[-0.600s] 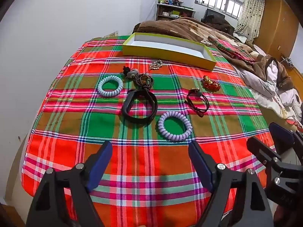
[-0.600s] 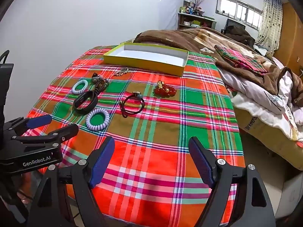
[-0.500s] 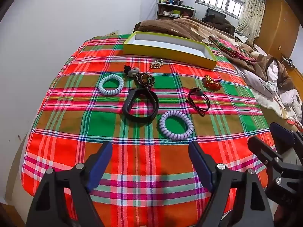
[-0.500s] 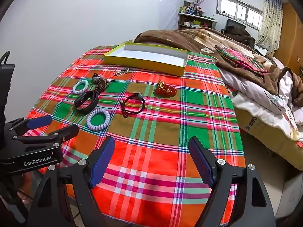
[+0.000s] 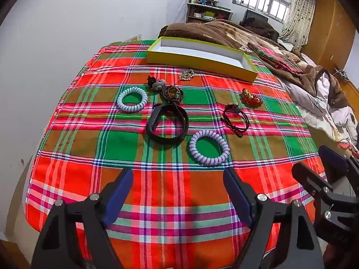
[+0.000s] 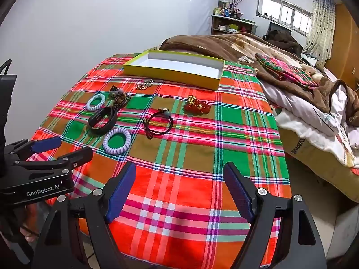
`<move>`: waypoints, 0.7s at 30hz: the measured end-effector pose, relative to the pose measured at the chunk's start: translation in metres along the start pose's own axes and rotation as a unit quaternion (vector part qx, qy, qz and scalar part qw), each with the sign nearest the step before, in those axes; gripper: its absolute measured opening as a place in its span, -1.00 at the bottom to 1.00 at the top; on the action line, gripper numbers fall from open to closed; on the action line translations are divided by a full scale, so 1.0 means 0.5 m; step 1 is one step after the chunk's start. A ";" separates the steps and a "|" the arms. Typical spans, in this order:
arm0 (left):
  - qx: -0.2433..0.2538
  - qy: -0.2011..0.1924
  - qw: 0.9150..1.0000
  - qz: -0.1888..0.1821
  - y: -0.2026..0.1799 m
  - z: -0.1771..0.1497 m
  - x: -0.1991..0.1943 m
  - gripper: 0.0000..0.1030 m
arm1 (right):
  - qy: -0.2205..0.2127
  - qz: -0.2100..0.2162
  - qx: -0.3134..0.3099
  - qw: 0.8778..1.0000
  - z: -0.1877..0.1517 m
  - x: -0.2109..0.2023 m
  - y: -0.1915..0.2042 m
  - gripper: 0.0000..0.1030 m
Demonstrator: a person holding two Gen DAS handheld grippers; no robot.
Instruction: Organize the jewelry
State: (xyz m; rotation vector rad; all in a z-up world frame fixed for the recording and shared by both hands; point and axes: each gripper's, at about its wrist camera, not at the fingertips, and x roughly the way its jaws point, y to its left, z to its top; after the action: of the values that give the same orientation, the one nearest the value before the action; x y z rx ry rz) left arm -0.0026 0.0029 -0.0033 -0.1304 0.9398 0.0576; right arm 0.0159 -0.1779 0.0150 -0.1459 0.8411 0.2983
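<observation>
On the plaid cloth (image 5: 125, 139) lie a lilac coil band (image 5: 209, 147), a pale blue coil band (image 5: 132, 99), a black wristband (image 5: 167, 126), a brown bead bracelet (image 5: 171, 93), a black hair tie (image 5: 235, 118), red beads (image 5: 250, 97), a gold trinket (image 5: 186, 75) and a small dark charm tie (image 5: 156, 83). Behind them sits an empty yellow box (image 5: 202, 61). My left gripper (image 5: 178, 192) hangs open over the cloth's near edge, short of the lilac band (image 6: 117, 140). Open too, my right gripper (image 6: 179, 189) hovers right of the left gripper (image 6: 53, 148), nothing between its fingers.
A white wall runs along the left. A brown blanket (image 6: 235, 44) and piled bedding (image 6: 314, 103) cover the bed behind and to the right of the cloth. A shelf with bottles (image 6: 231, 22) stands at the far wall under a window.
Both views have shifted only slightly; the items sit a little lower in the left wrist view. Nothing on the cloth has moved and both grippers stay open.
</observation>
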 end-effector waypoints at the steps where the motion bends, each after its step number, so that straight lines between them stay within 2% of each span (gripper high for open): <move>1: 0.000 0.000 1.000 0.000 0.000 0.000 0.000 0.63 | 0.000 0.000 -0.001 1.000 0.000 0.000 0.000 0.55; 21: -0.004 0.007 1.000 -0.003 -0.004 -0.004 0.004 0.63 | 0.001 0.002 -0.001 1.000 -0.001 -0.001 0.000 0.55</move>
State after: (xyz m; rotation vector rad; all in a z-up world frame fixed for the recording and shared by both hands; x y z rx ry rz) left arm -0.0025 0.0006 -0.0059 -0.1418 0.9536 0.0545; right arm 0.0154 -0.1780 0.0152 -0.1455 0.8425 0.3025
